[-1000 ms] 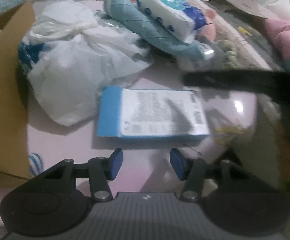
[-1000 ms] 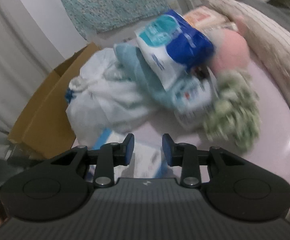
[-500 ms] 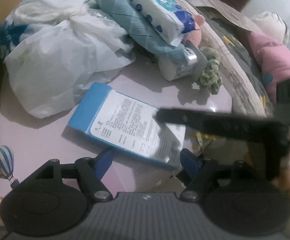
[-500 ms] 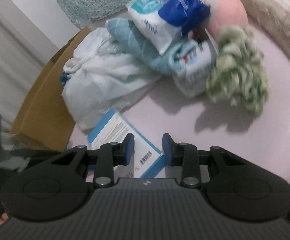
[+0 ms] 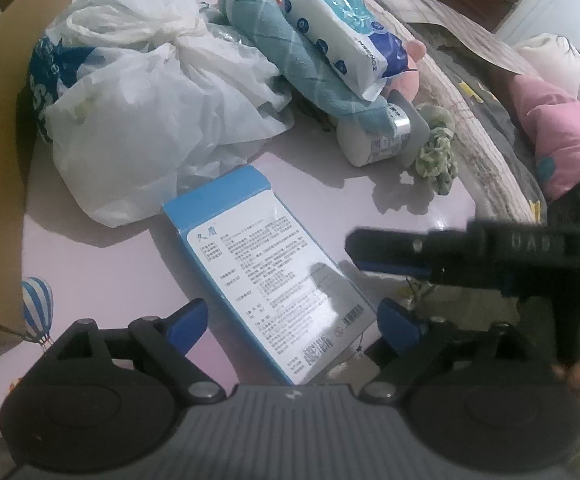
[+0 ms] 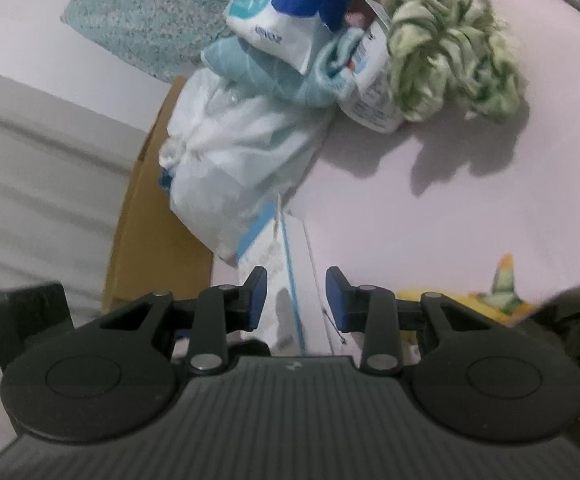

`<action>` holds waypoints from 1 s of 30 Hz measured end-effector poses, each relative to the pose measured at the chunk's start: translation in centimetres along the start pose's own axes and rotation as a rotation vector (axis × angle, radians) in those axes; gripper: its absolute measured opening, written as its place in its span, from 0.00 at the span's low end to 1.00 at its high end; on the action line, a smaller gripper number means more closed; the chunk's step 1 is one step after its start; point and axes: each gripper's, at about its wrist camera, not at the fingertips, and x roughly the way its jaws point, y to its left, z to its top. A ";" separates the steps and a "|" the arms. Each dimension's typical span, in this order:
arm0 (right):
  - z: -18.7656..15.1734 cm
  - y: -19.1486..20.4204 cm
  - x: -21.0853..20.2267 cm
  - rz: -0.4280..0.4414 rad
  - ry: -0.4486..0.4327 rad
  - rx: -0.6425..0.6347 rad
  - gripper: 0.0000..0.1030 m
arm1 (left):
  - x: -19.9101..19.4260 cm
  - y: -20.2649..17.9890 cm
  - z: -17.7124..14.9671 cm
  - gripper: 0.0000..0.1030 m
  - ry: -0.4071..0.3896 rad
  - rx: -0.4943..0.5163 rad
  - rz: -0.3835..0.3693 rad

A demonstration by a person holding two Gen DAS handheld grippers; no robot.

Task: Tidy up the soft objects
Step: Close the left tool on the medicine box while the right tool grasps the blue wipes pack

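A flat blue and white box [image 5: 273,276] lies on the pale pink table [image 5: 101,264]. My left gripper [image 5: 294,322] is open with its jaws on either side of the box's near end. My right gripper [image 6: 297,294] is open around the box's long edge [image 6: 290,280] and reaches in from the right in the left wrist view [image 5: 394,256]. Behind lie a white plastic bag [image 5: 141,108], a teal towel [image 5: 290,64], a blue wipes pack [image 5: 346,44], a white tissue pack [image 5: 374,140], a pink plush [image 5: 406,80] and a green scrunchie [image 5: 438,152].
A cardboard box [image 5: 1,120] stands along the table's left side. A bed with a pink garment [image 5: 558,136] and blankets lies to the right. The table's right edge [image 5: 474,200] runs next to the scrunchie.
My left gripper has opened wider and moved up to the blue box. My right gripper has dropped low and come in around the box's edge from the right.
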 end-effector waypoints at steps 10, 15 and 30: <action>0.2 -0.3 2.6 0.115 0.105 0.108 0.34 | 1.1 -0.9 0.8 0.94 0.001 0.010 0.104; 1.1 0.4 0.6 0.091 0.048 0.055 0.36 | 2.0 -1.7 1.0 0.93 0.009 0.063 0.183; 9.5 12.2 -1.6 -0.412 -0.261 -0.774 0.99 | 2.9 -1.4 1.2 0.77 -0.021 0.128 0.227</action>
